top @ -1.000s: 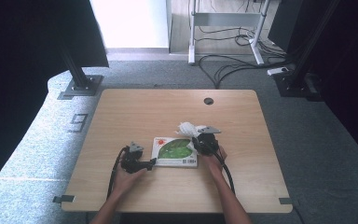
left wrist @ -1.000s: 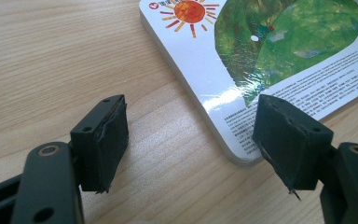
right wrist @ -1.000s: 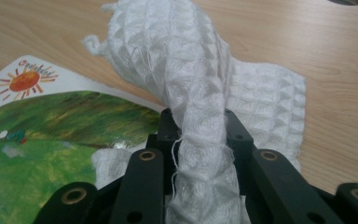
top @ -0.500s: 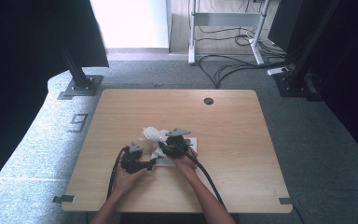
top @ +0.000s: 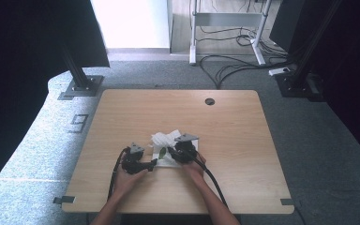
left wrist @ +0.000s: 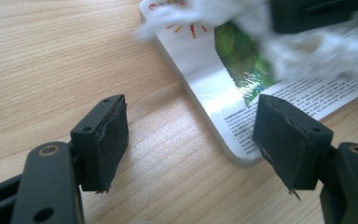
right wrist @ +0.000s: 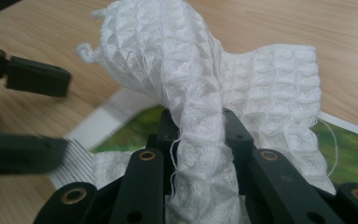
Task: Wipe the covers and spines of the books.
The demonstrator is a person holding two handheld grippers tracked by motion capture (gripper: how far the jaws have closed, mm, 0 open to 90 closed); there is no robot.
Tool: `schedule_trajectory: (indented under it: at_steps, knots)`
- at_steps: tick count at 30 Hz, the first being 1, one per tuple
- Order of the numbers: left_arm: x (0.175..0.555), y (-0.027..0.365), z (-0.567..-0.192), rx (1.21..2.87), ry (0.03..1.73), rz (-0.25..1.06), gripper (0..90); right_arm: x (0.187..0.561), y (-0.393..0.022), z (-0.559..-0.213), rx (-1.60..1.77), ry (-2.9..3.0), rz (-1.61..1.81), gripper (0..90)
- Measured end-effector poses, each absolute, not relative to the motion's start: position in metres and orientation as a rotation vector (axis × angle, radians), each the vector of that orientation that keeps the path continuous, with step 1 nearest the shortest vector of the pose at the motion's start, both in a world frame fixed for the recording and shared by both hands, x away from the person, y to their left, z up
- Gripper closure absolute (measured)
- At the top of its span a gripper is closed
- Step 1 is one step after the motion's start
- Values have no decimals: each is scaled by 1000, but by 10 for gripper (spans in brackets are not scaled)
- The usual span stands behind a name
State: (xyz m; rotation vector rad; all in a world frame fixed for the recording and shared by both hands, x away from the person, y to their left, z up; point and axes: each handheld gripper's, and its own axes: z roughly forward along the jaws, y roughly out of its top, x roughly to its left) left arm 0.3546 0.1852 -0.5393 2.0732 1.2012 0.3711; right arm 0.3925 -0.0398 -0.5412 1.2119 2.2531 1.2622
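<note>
A glossy booklet (left wrist: 200, 79) with a green picture and small print lies flat on the wooden table (top: 243, 140). My right gripper (right wrist: 198, 126) is shut on a white waffle-weave cloth (right wrist: 205, 93), which drapes over the booklet (right wrist: 121, 130). From above, the cloth (top: 165, 138) covers most of the booklet (top: 161, 154), with the right gripper (top: 171, 152) on it. My left gripper (left wrist: 191, 140) stands open at the booklet's near corner, one jaw over bare wood and the other over the print. The left gripper (top: 153, 162) sits just left of the booklet.
A round cable hole (top: 209, 101) is in the table's far side. A black stand base (top: 79, 86) and loose cables (top: 229, 65) lie on the carpet beyond. Both forearms come in over the table's near edge.
The right gripper has carried the cloth leftward across the booklet, from its right end to its left part. The left gripper has stayed put.
</note>
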Motion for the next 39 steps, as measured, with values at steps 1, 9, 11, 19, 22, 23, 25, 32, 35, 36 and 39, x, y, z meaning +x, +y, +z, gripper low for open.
schedule_trajectory:
  at_steps: [1, 9, 11, 19, 22, 23, 25, 32, 35, 36, 39]
  knots:
    - [355, 185, -539, 2072, 1202, 370, 266, 392, -46, -541, 1220, 2239, 1256, 728]
    - [354, 185, -539, 2072, 1202, 372, 269, 390, -105, -543, 1298, 2124, 1227, 731]
    - [354, 185, -539, 2071, 1203, 373, 269, 390, -114, -543, 1315, 2108, 1225, 732]
    - [354, 184, -538, 2079, 1199, 380, 271, 378, -95, -529, 1241, 2097, 1278, 732]
    - [353, 185, -538, 2083, 1200, 379, 269, 369, -69, -519, 1158, 2155, 1332, 731]
    - [353, 185, -538, 2083, 1201, 379, 268, 366, -60, -518, 1134, 2180, 1347, 730]
    - [353, 186, -538, 2084, 1202, 376, 268, 362, -42, -518, 1109, 2220, 1365, 729]
    - [354, 189, -539, 2070, 1212, 372, 269, 364, -3, -541, 1178, 2313, 1373, 723]
    - [354, 189, -539, 2071, 1211, 375, 269, 364, -4, -546, 1200, 2303, 1388, 723]
    - [354, 189, -539, 2072, 1210, 379, 271, 364, -6, -546, 1205, 2296, 1388, 723]
    - [353, 188, -539, 2073, 1211, 384, 274, 362, -14, -546, 1228, 2274, 1380, 721]
